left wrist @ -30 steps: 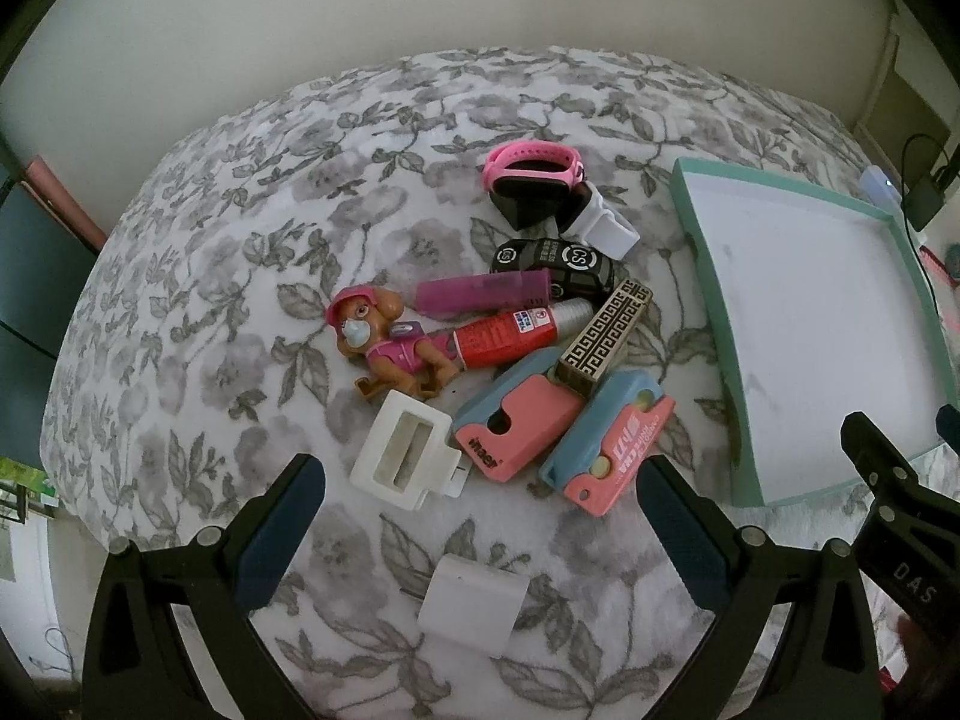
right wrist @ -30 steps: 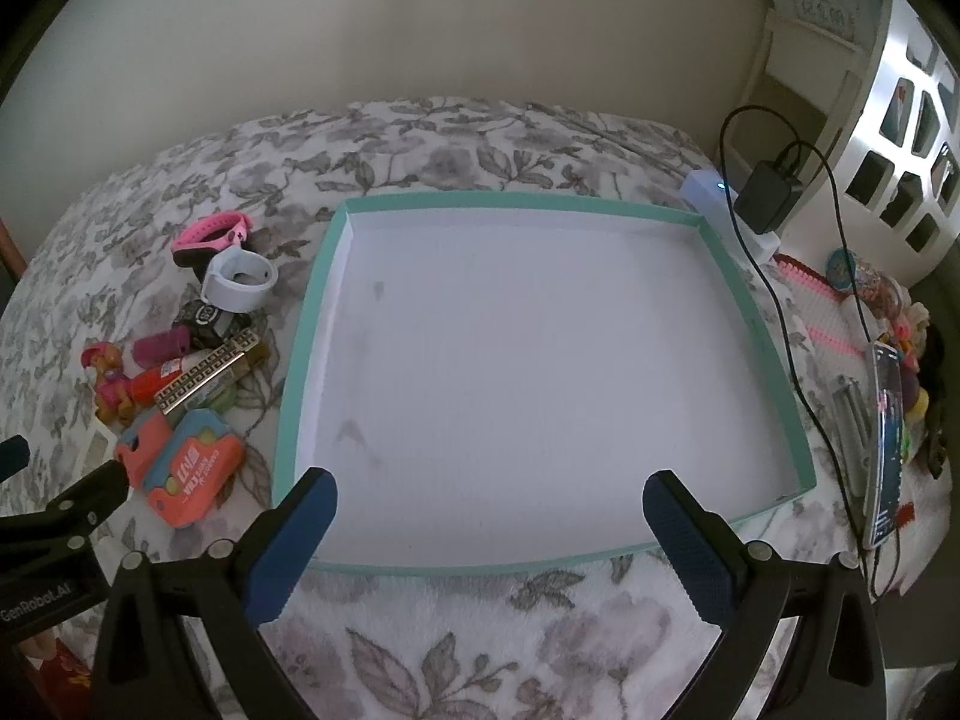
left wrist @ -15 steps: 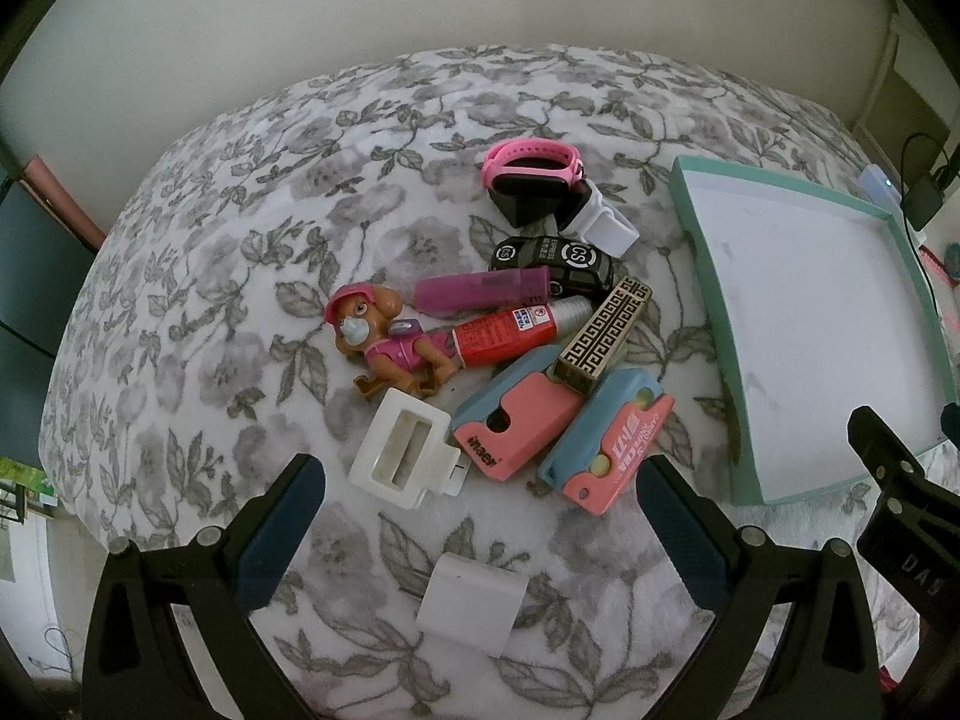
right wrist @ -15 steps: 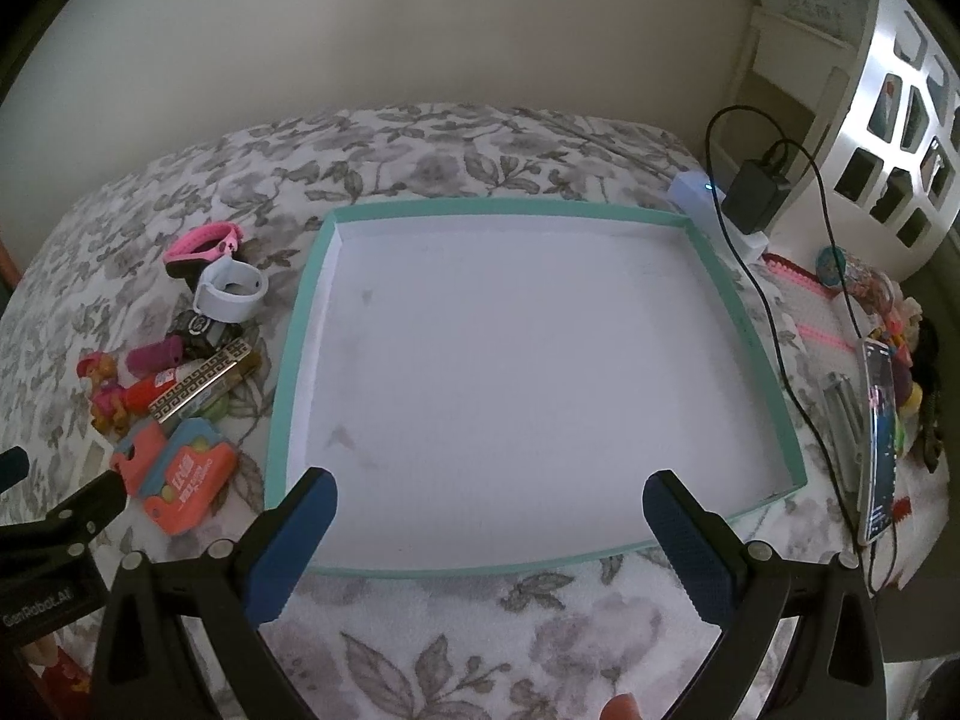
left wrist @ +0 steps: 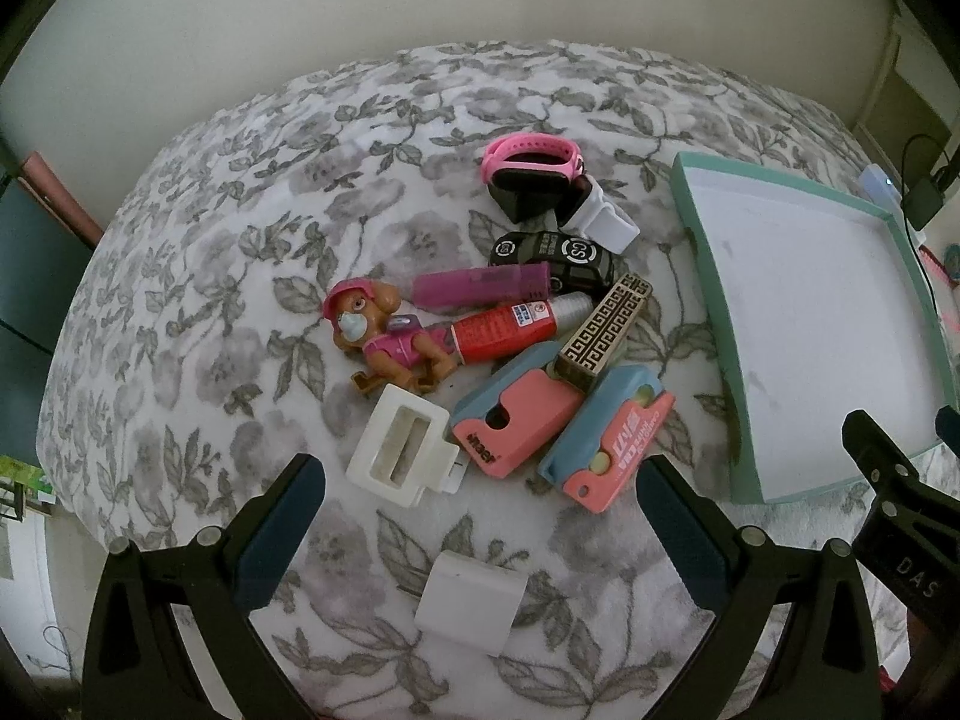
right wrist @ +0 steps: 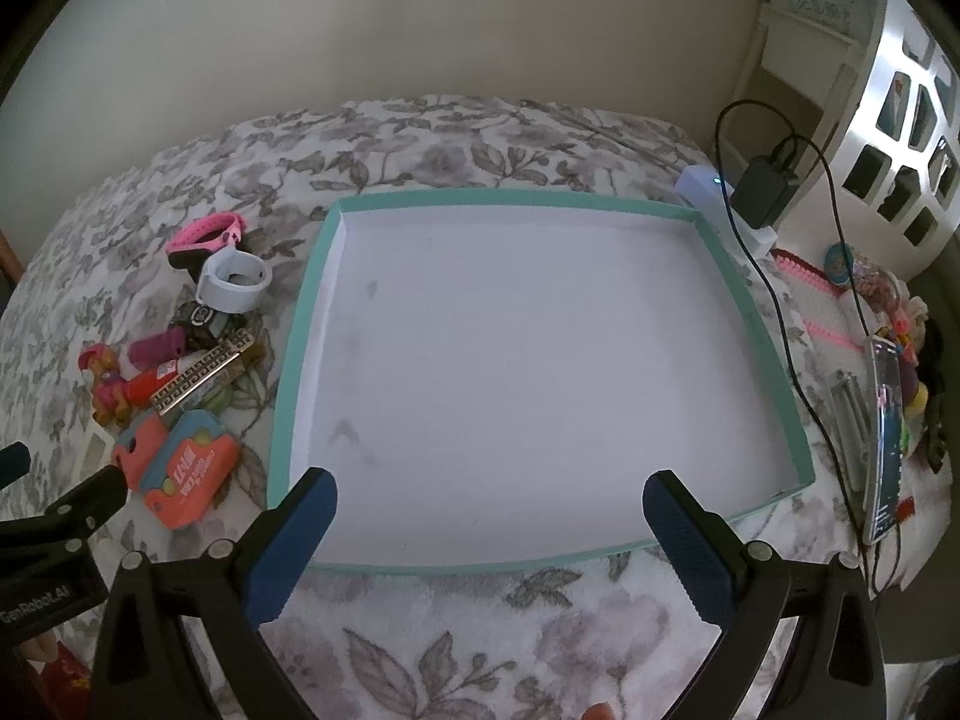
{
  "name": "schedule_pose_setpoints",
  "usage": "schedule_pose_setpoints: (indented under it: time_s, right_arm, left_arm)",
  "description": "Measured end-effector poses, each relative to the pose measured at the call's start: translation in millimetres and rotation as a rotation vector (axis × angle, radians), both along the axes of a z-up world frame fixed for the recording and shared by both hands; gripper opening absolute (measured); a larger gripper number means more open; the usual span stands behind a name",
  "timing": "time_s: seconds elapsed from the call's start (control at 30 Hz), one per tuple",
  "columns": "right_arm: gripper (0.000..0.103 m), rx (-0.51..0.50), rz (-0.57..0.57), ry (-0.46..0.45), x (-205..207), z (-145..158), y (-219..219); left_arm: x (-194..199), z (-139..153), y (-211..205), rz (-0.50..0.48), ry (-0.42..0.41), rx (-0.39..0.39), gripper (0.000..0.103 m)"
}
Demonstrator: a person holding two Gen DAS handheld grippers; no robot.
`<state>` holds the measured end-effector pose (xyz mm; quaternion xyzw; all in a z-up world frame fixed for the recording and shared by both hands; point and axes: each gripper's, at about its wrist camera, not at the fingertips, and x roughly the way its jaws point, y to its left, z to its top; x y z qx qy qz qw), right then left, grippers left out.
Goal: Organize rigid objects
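Toy pile [left wrist: 510, 348] on floral cover, just left of empty teal tray [left wrist: 708, 300].

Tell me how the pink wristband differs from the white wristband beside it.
The pink wristband sits on a black stand, while the white wristband rests on the floral cover. The pink wristband is slimmer; the white wristband is a broader loop. In the right wrist view the white wristband lies nearer the teal tray than the pink one. Both lie outside the tray, close together.
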<state>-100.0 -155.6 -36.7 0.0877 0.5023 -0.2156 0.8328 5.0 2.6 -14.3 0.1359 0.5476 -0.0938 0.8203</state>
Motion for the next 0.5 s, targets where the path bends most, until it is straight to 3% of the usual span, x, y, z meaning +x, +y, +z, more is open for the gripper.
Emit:
schedule_pose_setpoints:
  time_s: [0.5]
  right_arm:
    - [0.103, 0.007, -0.006, 0.006, -0.5, -2.4, -1.7]
  left_arm:
    - [0.6, -1.9, 1.7, 0.001, 0.009, 0.000, 0.103]
